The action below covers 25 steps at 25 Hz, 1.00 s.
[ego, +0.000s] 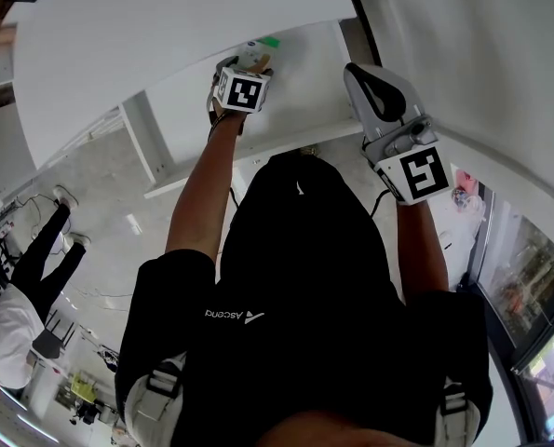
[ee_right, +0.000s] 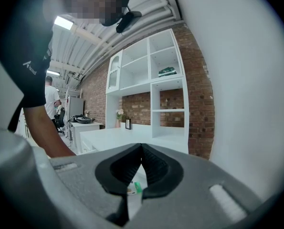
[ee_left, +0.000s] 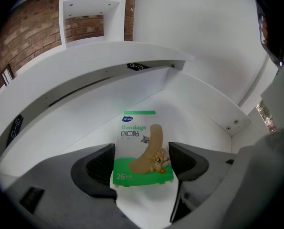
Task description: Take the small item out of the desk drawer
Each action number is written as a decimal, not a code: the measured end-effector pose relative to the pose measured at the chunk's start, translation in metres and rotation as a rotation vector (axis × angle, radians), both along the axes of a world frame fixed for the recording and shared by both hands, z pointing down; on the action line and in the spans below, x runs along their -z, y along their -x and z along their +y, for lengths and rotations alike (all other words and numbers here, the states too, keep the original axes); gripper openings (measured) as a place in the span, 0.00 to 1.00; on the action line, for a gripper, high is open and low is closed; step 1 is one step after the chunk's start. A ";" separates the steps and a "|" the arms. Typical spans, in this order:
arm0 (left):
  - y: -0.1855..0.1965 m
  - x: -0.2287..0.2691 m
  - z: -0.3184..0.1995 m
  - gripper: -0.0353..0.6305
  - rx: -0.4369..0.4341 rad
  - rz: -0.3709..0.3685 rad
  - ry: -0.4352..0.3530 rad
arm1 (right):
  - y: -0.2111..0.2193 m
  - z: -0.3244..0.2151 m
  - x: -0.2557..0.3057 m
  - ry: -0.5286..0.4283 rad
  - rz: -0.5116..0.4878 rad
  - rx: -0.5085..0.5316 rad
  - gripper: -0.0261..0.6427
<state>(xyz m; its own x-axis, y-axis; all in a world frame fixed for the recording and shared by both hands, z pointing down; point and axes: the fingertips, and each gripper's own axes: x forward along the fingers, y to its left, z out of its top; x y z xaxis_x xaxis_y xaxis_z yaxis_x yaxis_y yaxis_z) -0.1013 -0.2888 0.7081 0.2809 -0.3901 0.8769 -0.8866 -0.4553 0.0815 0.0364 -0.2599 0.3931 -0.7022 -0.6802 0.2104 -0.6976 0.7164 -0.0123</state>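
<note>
Left gripper [ee_left: 142, 150]: released, tilted steeply down into the drawer. Its jaws stand wide, one on each side of the packet, and I cannot see the pads pressing on it. It looks lined up for a pinch across the packet's width.
Desk top [ee_left: 84, 66]: its white slab overhangs the drawer's back, which probably explains the approach from the open front.
Bandage packet [ee_left: 138, 128]: the small item to take out. It appears to lie face up on the drawer floor, its lower half between the left jaws and its green top edge pointing away.
Packet print: "Bandage" in green with Chinese characters beneath, "26" on the green bottom band, a pictured plaster strip with small cartoon figures, and a blue oval logo too small to read.
Drawer [ee_left: 199, 109]: white and pulled open, with nothing else visible inside.
Shirt [ego: 286, 277]: black, with a white logo that seems to read "Ascend".
Right gripper [ee_right: 142, 151]: clenched on nothing and held nearly level beside the drawer, out of the way by the look of it.
</note>
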 end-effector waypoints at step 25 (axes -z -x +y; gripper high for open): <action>-0.034 0.182 0.088 0.57 -0.128 0.225 -0.273 | -0.006 0.037 0.035 -0.118 -0.053 0.007 0.04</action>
